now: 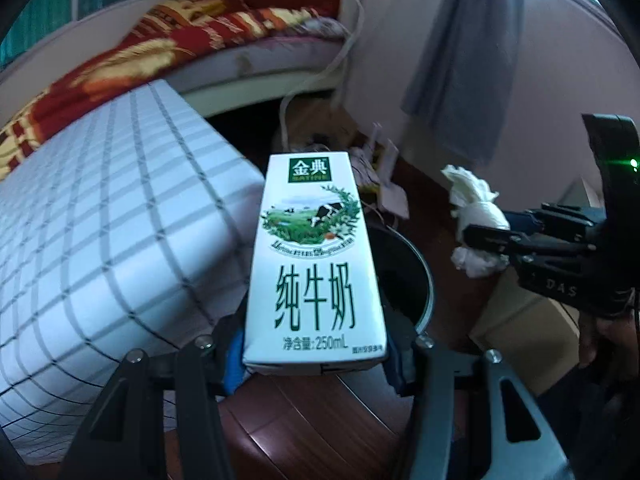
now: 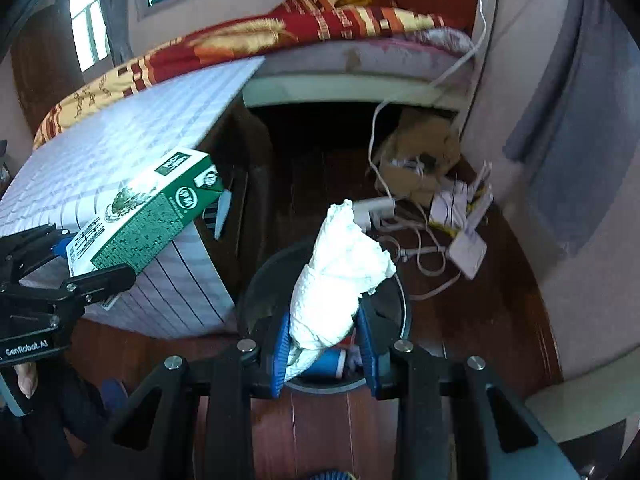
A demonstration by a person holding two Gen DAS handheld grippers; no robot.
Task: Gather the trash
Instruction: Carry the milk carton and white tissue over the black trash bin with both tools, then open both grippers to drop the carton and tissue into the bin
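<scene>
A milk carton [image 1: 316,264] was clamped in the left hand-held gripper [image 1: 316,360], and a tissue wad [image 2: 336,280] in the right hand-held gripper [image 2: 326,344], both held over the round bin [image 2: 404,312] on the floor.

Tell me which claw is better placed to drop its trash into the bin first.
Right, probably. The right claw holds the crumpled tissue directly over the open bin. The left claw grips the milk carton, which the right wrist view shows off to the bin's side, over the checked box.
</scene>
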